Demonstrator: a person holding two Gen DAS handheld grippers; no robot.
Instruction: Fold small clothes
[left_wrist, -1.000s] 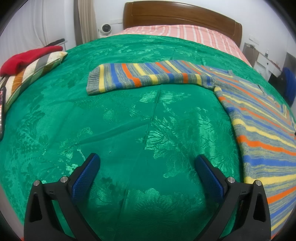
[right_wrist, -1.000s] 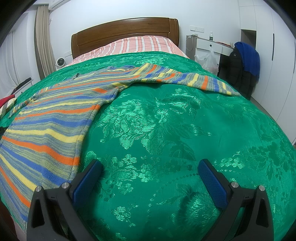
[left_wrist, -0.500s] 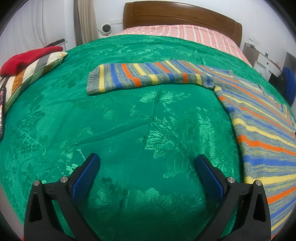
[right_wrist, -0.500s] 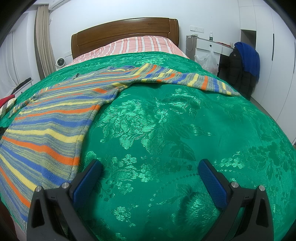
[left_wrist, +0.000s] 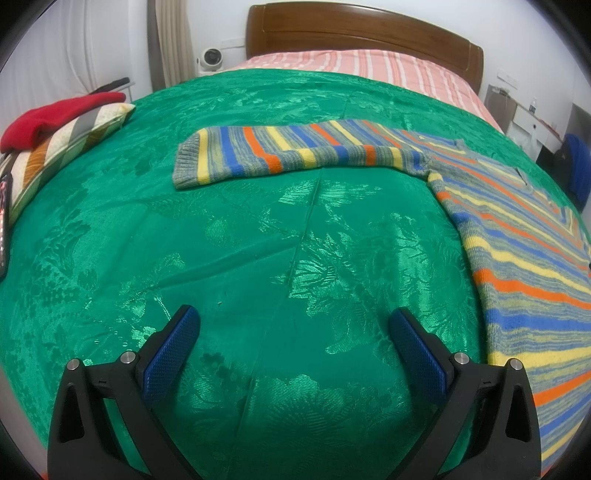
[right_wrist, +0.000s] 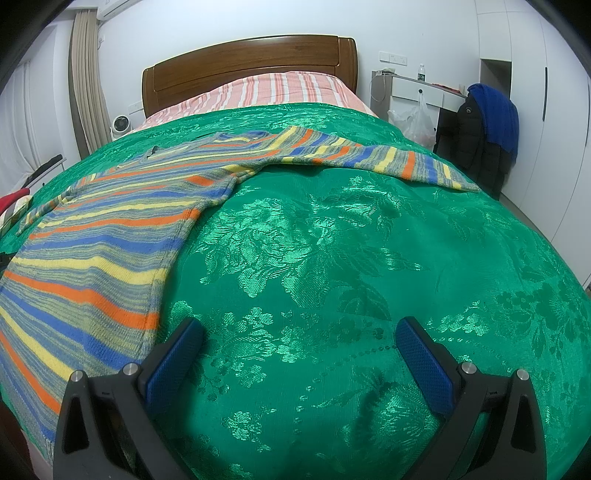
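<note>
Frankly, no readable writing or brand shows anywhere; a dark jacket (right_wrist: 471, 140) hung beyond the bed's right edge carries a small pale logo too tiny to make out. The striped sweater (left_wrist: 517, 236) (right_wrist: 110, 229) lies flat on the green bedspread (left_wrist: 258, 240) (right_wrist: 332, 258), its body toward the foot edge and one sleeve stretched toward each side edge of the bed. The left tongs (left_wrist: 293, 345) hover with jaws spread wide over bare bedspread, holding nothing, the sweater's body just to their right. The right tongs (right_wrist: 299, 350) are likewise spread and empty, their left finger just beside the sweater's side seam. Against the earlier frames nothing has shifted: both tongs, the sweater and the striped pillow (left_wrist: 62, 147) at the left edge sit as before.
</note>
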